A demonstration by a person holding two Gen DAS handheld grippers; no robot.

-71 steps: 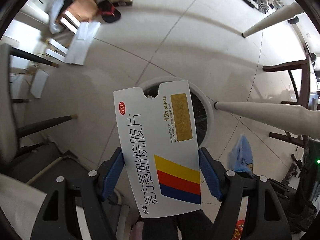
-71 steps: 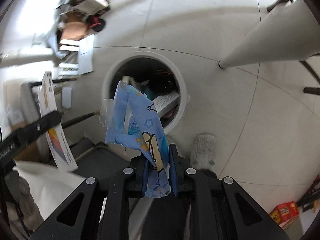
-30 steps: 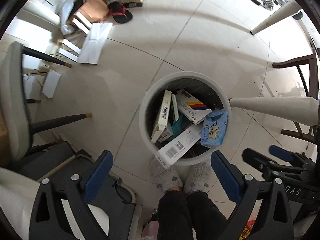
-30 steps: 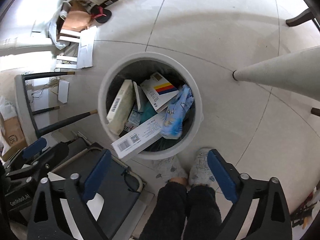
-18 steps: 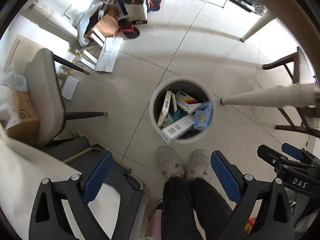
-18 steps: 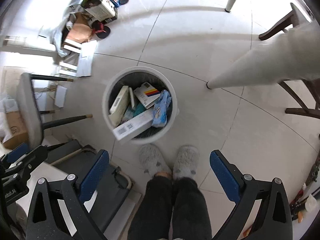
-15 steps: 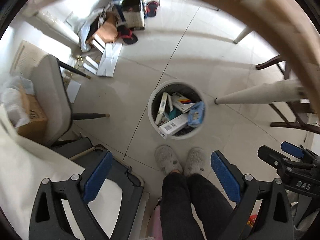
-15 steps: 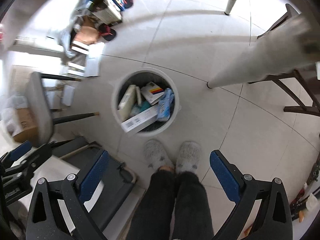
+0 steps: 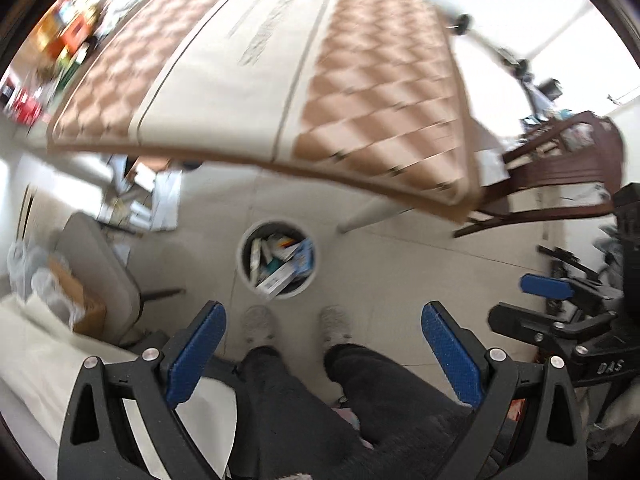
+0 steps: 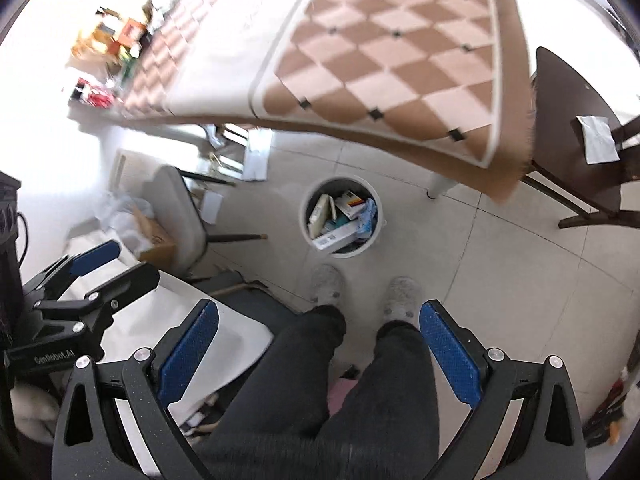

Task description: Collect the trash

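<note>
The white trash bin (image 9: 276,265), packed with boxes, stood mid-frame on open tile beyond the person's slippers (image 10: 327,282), just below the checkered table's edge (image 10: 400,80), while the left gripper (image 9: 323,354) and right gripper (image 10: 319,350) hung high above it, both spread wide and empty.

Bright daylight, upper left blown out (right wrist view worst); motion blur across tabletop (image 9: 256,68); fisheye-bent edges.

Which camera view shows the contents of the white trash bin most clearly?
The right wrist view. There the trash bin is sharp, so the boxes and the blue wrapper inside can be told apart. The left wrist view also shows the bin from above, but motion blur smears its contents.
</note>
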